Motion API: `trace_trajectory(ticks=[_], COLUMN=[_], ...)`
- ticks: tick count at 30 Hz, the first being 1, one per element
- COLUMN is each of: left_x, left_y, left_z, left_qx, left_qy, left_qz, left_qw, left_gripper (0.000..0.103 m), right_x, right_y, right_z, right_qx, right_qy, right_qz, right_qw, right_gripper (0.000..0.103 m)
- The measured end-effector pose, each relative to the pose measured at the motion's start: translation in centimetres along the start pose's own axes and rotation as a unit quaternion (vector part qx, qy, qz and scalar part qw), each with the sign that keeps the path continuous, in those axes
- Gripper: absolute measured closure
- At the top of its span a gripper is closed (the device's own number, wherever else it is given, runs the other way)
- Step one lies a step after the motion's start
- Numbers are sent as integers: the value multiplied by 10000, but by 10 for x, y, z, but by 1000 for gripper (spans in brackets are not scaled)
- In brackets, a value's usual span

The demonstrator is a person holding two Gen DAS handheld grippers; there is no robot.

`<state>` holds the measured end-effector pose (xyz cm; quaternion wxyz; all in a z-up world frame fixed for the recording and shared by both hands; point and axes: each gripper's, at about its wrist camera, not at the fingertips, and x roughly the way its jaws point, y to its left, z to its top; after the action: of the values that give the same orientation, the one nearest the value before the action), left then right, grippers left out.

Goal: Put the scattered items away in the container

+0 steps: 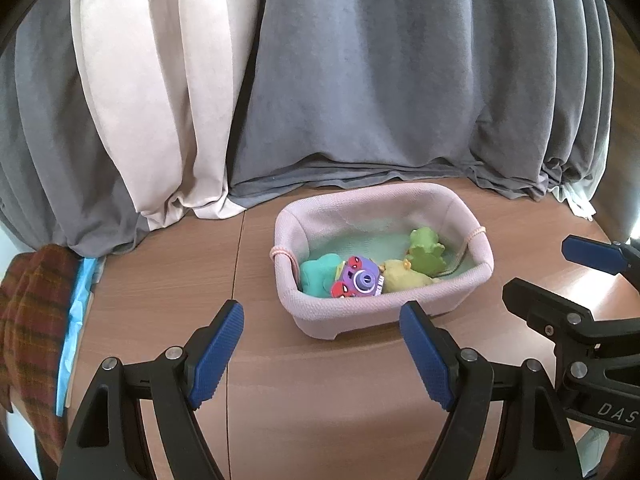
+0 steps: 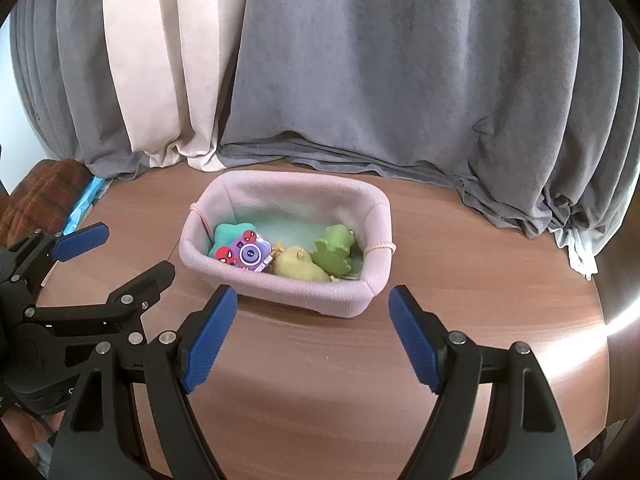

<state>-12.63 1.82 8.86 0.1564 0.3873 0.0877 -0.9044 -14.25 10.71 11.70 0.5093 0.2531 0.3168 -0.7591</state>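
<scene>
Left gripper (image 1: 322,354) jaws wide, nothing between the pads, only bare tabletop (image 1: 168,288) under them. Right gripper (image 2: 312,338) same: wide, empty, pads clear of everything.

Straight ahead of both, just beyond the fingertips: pink fabric basket (image 1: 384,304), also dead centre in the right view (image 2: 280,292). From the left fingers, offset slightly toward the right pad, whose tip overlaps the near rim in the picture; touching or just short of it, cannot tell. From the right fingers, near rim spans the gap between the pads, not touching. Long axis roughly crosswise to both pairs of fingers, skewed a little, near corner toward the right gripper's side. Neither gripper clearly nearer; right one lined up more squarely on it.

Inside, packed against the near wall, left to right: teal plush (image 2: 226,236), purple toy camera (image 2: 248,254) leaning on it, yellow-green soft toy (image 2: 298,266), green frog-like toy (image 2: 334,250). Far half of the basket floor bare.

Further out: no loose item visible anywhere on the wood in either view. Grey and cream curtains (image 1: 360,80) behind the basket, plaid cloth (image 1: 28,320) off the left edge.

Judgement: tidying looks finished, or any remaining item lies outside both views. If so, next move likely a pull-back with jaws left wide, not a reach. Only risk: clipping the near rim with the left gripper's right pad.
</scene>
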Motion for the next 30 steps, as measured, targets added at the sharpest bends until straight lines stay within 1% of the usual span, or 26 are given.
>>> trace_trajectory(ticks=[13, 30], left_x=[-17, -23], left_y=[-15, -16], left_z=[-20, -57], left_qx=[2, -132], left_qy=[4, 146], left_qz=[-1, 55], left_qw=[10000, 9998], left_gripper=[26, 26], right_x=[-20, -26], right_y=[-8, -1], right_z=[-26, -58], right_qx=[122, 172], right_qy=[45, 217], right_qz=[-16, 16], right_qw=[9999, 9996], right_gripper=[27, 27])
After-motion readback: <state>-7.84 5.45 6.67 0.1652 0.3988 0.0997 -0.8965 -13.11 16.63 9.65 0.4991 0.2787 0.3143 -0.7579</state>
